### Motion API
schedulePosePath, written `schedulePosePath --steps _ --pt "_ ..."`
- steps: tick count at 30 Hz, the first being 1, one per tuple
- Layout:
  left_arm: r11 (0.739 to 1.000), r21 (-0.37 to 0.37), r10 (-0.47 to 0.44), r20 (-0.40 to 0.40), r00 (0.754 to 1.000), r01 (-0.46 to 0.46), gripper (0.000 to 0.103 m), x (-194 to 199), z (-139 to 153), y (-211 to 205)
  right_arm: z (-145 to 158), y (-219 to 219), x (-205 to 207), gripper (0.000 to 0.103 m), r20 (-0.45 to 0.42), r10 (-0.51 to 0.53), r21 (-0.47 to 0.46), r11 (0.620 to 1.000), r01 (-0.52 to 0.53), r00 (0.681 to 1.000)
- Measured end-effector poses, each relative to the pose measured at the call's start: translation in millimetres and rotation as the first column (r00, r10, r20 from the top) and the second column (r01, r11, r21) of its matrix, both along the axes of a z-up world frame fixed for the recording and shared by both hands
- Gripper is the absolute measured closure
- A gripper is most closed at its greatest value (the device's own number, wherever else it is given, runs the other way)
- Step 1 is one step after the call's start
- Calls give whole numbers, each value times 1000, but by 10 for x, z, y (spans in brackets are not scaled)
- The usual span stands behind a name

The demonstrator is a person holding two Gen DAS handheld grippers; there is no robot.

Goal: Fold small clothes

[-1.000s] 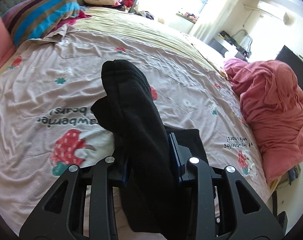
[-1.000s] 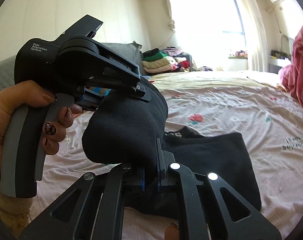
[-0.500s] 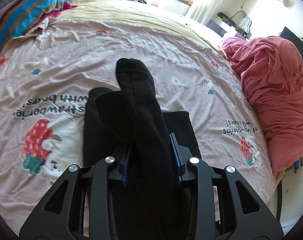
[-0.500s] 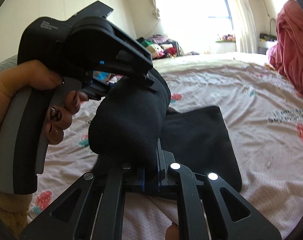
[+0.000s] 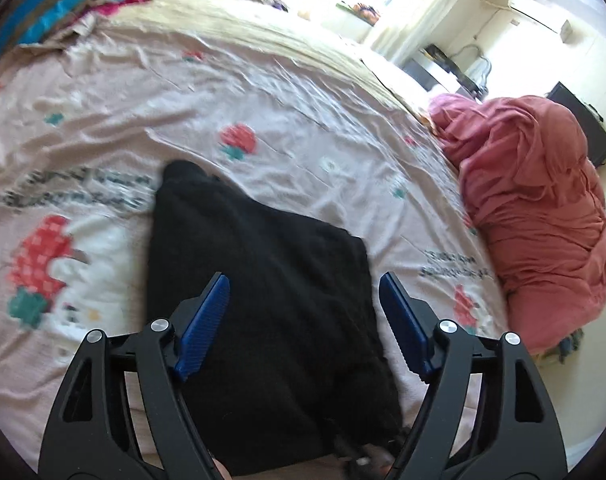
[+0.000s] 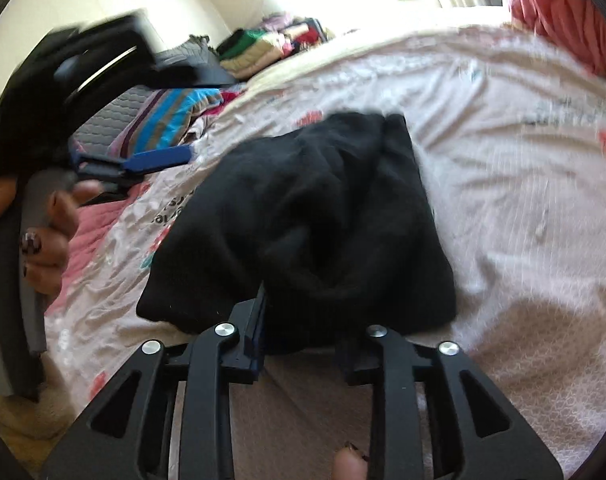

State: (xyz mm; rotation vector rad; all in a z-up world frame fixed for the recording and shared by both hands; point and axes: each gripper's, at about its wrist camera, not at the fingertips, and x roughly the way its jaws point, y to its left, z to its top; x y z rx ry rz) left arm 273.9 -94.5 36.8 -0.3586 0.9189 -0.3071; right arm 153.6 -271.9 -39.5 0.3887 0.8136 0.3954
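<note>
Left claw (image 5: 303,320): its blue-padded jaws stood spread wide, nothing between them, hanging just above the black garment (image 5: 263,320).
Right claw (image 6: 299,336): its jaws were partly apart with a bunched fold of the garment (image 6: 311,220) lying between them; the left pad touched the cloth, the right pad was hidden behind it, so whether it gripped could not be told.
Garment: it lay directly ahead of and beneath both claws, folded over on itself on the strawberry-print sheet (image 5: 263,100), lumpy near the right claw and flatter toward its far edge.
Beyond the left claw: a red bundle of cloth (image 5: 535,216) sat well off to the right, and a striped pillow (image 5: 55,4) far ahead to the left.
Beyond the right claw: the other handle, held in a hand (image 6: 51,240), was off to the left and blurred.
Risk, snag: if the right claw drew back with cloth caught on its pad, the top layer would likely drag and undo the fold.
Risk, bulge: the raised hump near the right claw looked springy; left unpressed, it might flop open.
Risk, sheet: a low pinch could gather the loose sheet along with the garment.
Risk, blur: both views were smeared, so edge positions were uncertain.
</note>
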Motion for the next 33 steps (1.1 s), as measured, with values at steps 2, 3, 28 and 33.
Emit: schedulePosePath --steps 2,3,28,33 --pt "999 36 33 10 999 -33 33 -44 -18 133 0 -109 16 61 -33 6 65 998 -4 999" --pt "997 52 48 6 999 -49 33 -67 -61 210 14 -144 29 54 -46 23 95 995 -18 999" --pt "987 160 37 -24 999 -33 32 -358 -445 374 567 -31 897 84 -2 184 -102 978 -184 983" --pt "987 158 23 -21 1000 -19 32 -378 -422 335 642 -42 955 84 60 193 -180 967 -179 979"
